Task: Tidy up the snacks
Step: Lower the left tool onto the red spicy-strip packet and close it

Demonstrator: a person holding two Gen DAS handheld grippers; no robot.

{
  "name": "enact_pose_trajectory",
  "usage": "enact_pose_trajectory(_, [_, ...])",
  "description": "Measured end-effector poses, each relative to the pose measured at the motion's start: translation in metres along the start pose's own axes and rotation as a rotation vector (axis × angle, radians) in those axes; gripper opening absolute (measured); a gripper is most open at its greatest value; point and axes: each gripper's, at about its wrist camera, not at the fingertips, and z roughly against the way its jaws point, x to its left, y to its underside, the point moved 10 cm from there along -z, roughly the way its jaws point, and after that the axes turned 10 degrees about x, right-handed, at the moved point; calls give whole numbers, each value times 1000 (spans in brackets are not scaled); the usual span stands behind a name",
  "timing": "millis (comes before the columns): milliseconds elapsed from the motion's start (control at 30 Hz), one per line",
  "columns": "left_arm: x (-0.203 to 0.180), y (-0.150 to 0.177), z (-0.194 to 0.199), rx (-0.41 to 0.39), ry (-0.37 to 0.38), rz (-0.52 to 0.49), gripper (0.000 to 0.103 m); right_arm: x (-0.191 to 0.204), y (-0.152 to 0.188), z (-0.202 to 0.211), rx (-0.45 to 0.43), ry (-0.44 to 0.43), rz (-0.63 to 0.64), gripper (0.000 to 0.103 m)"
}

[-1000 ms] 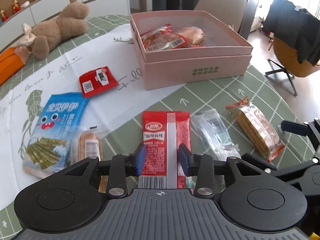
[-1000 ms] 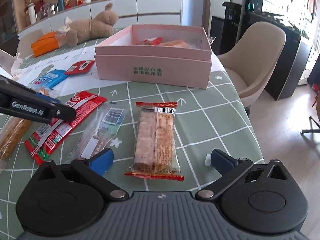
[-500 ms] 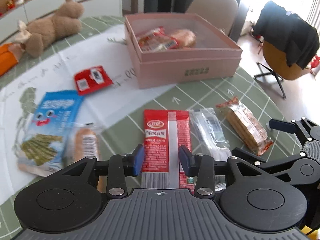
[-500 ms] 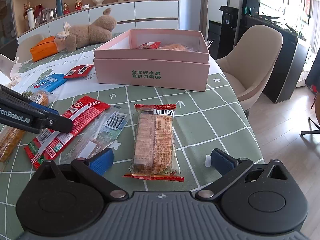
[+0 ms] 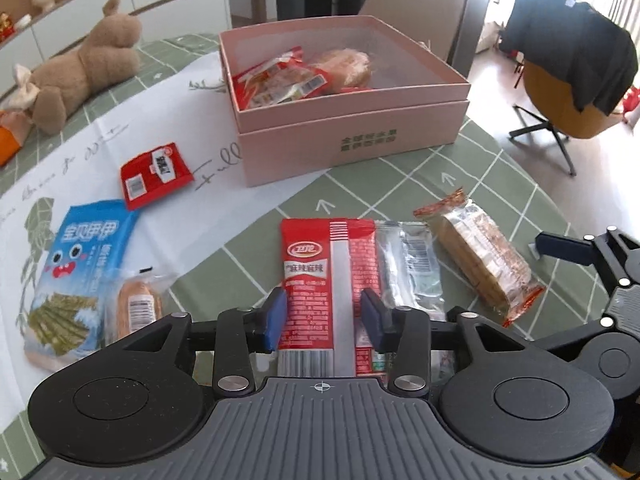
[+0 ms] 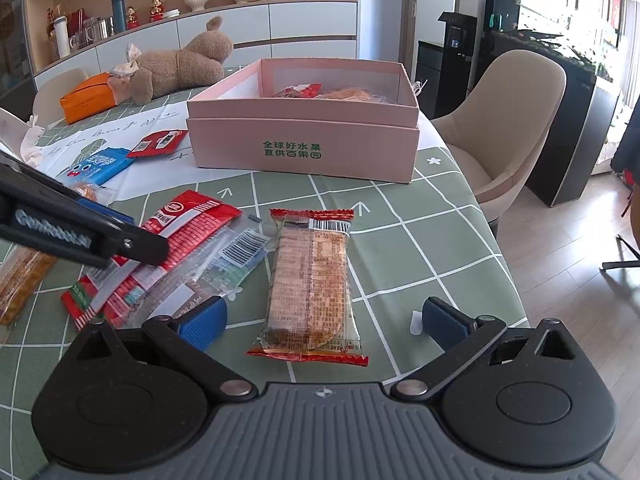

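The long red snack packet (image 5: 328, 280) lies flat on the green checked tablecloth (image 5: 400, 184), its long axis running straight away from the left gripper (image 5: 322, 314) toward the pink box (image 5: 352, 140). The near end of the packet sits between the blue pads (image 5: 274, 318), which stand a little wider than the strip and have just been opening; they flank it without pressing on it, so nothing is held. This gripper looks far the nearer of the two to it.

Just to its right lies a clear packet (image 5: 410, 264), touching the red one, then a cracker packet (image 6: 310, 280), lengthwise in front of the right gripper (image 6: 320, 320), whose jaws gape wide and empty on either side of its near end.

The box, open-topped and further back, already holds a red wrapper (image 5: 280, 80) and a bread roll (image 5: 346, 68). A blue bag (image 5: 80, 264), a small bun (image 5: 136, 304) and a small red sachet (image 5: 154, 172) lie out to the left.
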Motion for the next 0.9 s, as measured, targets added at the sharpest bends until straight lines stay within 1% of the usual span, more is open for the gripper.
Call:
enact_pose_trajectory(67, [4,1,0,4,-1,10,52,0,0,0,0,0,0,103])
enact_pose_trajectory(167, [16,4,1,2,-39,25,61,0,0,0,1,0,1,103])
enact_pose_trajectory(267, [25,8,3,3,-40,42,61,1,-1,0,25,-6,9,103])
enact_pose_trajectory(333, [27,11,5,6,-38,41,61,0,-3,1,88,-35,10,102])
enact_pose_trajectory(367, [27,12,8,0,-36,39,57,-1,-5,5,111,-65,-5,100])
enact_pose_trajectory(400, [25,13,12,-17,-27,38,56,-3,-7,10,115,-88,-23,96])
enact_pose_trajectory(433, [23,12,15,-38,-12,37,55,-6,-10,17,107,-100,-41,96])
enact_pose_trajectory(467, [20,12,17,-50,4,36,55,-11,-14,25,94,-92,-52,96])
enact_pose_trajectory(533, [15,11,16,-47,11,25,55,-19,-20,34,87,-53,-53,96])
enact_pose_trajectory(600, [8,13,4,11,-22,-16,56,-27,-22,38,103,-27,-69,96])
enact_pose_trajectory(633, [4,14,0,22,-41,-47,62,-29,-22,38,121,-30,-83,96])
enact_pose_trajectory(667, [1,14,-1,11,-55,-67,63,-30,-22,38,137,-45,-92,96])
enact_pose_trajectory(700, [1,14,-1,9,-48,-63,63,-30,-22,39,143,-57,-92,96])
enact_pose_trajectory(733, [3,14,-2,13,-31,-35,65,-30,-21,39,143,-52,-85,96])
enact_pose_trajectory(800, [13,13,-3,8,-11,28,66,-32,-19,40,139,-19,-72,96])
enact_pose_trajectory(833, [20,11,-4,4,-25,59,66,-32,-18,40,141,-10,-70,96])
enact_pose_trajectory(900, [29,10,-5,2,-41,83,65,-32,-16,41,147,-22,-77,96])
